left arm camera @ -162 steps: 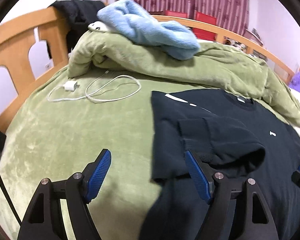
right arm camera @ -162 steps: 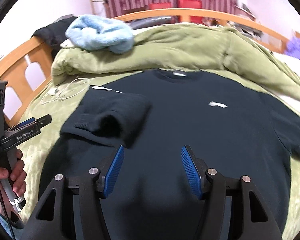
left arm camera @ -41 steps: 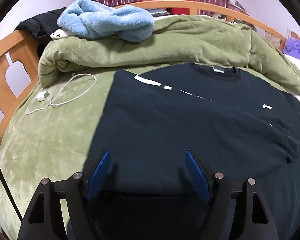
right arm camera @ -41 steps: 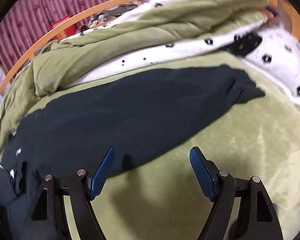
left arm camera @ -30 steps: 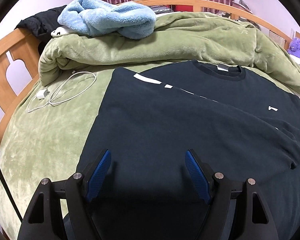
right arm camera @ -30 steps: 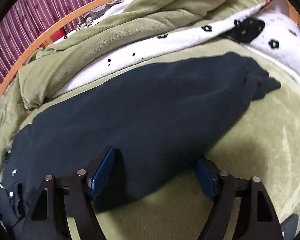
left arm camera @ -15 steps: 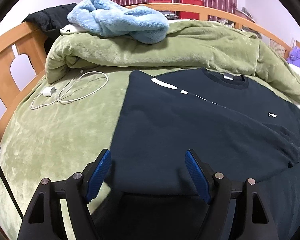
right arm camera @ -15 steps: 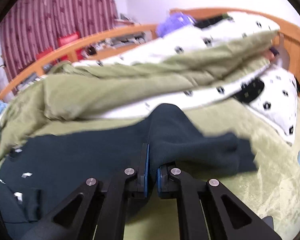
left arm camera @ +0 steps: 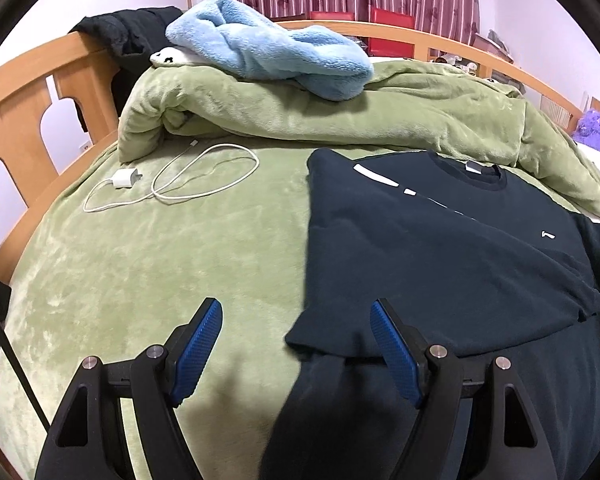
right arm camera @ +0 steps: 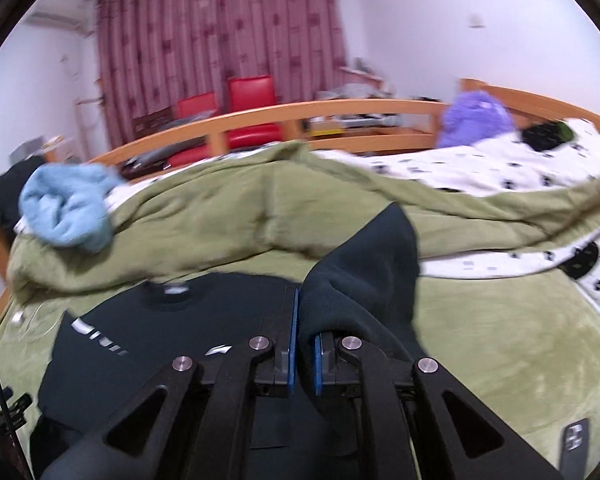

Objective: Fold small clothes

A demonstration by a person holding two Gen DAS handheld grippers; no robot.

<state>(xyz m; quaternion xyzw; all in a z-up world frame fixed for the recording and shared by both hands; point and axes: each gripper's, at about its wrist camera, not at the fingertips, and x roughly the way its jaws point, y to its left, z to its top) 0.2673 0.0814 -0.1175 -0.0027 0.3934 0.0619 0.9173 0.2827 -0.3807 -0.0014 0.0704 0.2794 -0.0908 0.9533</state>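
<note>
Dark sweatshirt [left arm camera: 440,248] flat on bed [left arm camera: 140,264], left side already folded in. Right claw [right arm camera: 305,354] clamped on lifted right sleeve [right arm camera: 372,264], at 12 o'clock. Left claw [left arm camera: 296,348] wide open, empty. Remaining: right fold, bottom fold.

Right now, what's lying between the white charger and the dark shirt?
In the left wrist view, the looped charger cable, then bare green blanket, lie between charger and dark shirt.
</note>
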